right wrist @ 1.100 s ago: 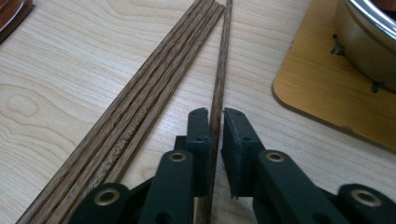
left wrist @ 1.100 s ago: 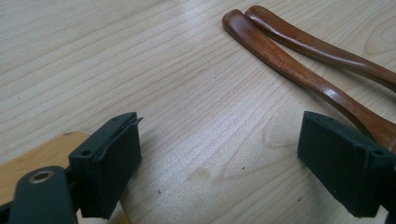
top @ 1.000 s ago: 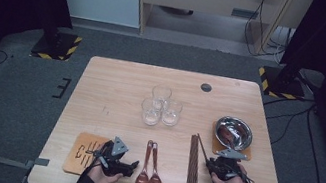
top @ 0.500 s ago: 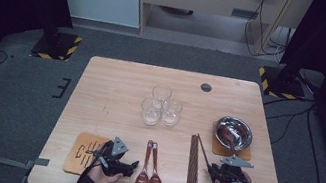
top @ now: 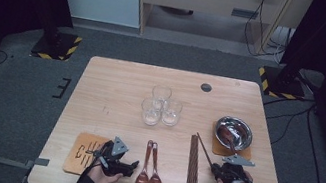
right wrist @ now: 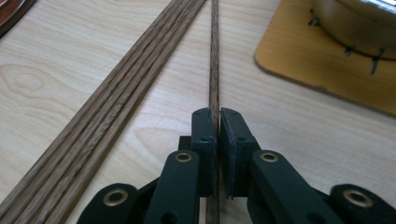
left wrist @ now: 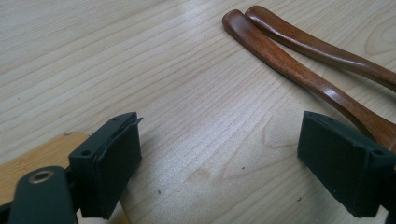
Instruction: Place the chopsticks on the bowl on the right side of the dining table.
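My right gripper (top: pixel 216 170) is at the table's front right, and its jaws have just closed further. In the right gripper view this gripper (right wrist: pixel 218 117) is shut on a single brown chopstick (right wrist: pixel 214 56) that runs straight on between its pads. From above, that chopstick (top: pixel 204 149) lies aslant beside the chopstick bundle (top: pixel 193 175). My left gripper (top: pixel 131 166) rests at the front left with its jaws apart. In its own view, the left gripper (left wrist: pixel 219 158) has only bare wood between its pads. Two wooden spoons (top: pixel 148 170) lie just to its right.
A steel bowl (top: pixel 233 132) stands on a wooden coaster (top: pixel 218 149) just beyond my right hand. A second coaster (top: pixel 81 154) lies under my left hand. Three glasses (top: pixel 161 105) cluster at mid-table. A dark disc (top: pixel 206 87) sits near the far edge.
My right gripper has edged slightly toward the front edge. The left gripper has not moved.
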The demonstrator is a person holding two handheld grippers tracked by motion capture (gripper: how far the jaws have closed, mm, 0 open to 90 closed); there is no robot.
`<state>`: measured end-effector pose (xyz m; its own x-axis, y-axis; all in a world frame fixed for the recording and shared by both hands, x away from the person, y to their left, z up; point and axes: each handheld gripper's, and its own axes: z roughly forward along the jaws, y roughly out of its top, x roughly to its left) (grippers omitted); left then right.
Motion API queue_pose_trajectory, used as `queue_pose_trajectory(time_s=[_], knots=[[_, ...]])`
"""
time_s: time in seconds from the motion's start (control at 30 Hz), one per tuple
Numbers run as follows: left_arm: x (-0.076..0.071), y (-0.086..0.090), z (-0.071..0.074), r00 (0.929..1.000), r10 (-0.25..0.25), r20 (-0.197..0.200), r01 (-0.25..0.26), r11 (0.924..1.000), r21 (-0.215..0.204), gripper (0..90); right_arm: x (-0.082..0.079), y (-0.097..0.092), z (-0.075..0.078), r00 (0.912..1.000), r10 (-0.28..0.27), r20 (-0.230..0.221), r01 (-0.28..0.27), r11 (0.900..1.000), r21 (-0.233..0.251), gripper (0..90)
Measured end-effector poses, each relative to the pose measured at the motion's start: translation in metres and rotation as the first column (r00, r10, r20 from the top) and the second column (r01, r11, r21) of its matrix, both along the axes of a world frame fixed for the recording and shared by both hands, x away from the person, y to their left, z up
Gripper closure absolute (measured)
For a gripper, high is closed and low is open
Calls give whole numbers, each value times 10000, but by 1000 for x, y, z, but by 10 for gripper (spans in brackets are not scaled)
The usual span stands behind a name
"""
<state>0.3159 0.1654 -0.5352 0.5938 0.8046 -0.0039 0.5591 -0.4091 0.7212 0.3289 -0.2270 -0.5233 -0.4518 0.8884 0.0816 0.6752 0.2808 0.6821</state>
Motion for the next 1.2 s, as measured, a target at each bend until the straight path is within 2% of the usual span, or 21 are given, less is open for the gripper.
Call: queue_pose_trajectory(time_s=[0.17, 0.37, 0.73, 0.93, 1.2], knots=[[0, 0, 0, 10000, -3, 0, 3, 10000, 2, 124, 6, -1, -1, 10000, -6, 68, 6, 10000, 15, 849], [0, 0, 0, 10000, -1, 0, 1, 10000, 2, 124, 1, -2, -2, 9998, -30, 203, 30, 10000, -36, 797], [0, 0, 0, 10000, -3, 0, 3, 10000, 4, 124, -6, -1, -3, 9990, -210, 391, 218, 9995, -208, 850], [0, 0, 0, 10000, -2, -1, 2, 10000, 4, 123, -5, -2, -1, 9996, -191, 216, 190, 9998, 61, 851], [0, 0, 0, 10000, -2, 0, 2, 10000, 3, 124, -5, -4, 10, 9986, -104, 524, 86, 9994, 333, 851]])
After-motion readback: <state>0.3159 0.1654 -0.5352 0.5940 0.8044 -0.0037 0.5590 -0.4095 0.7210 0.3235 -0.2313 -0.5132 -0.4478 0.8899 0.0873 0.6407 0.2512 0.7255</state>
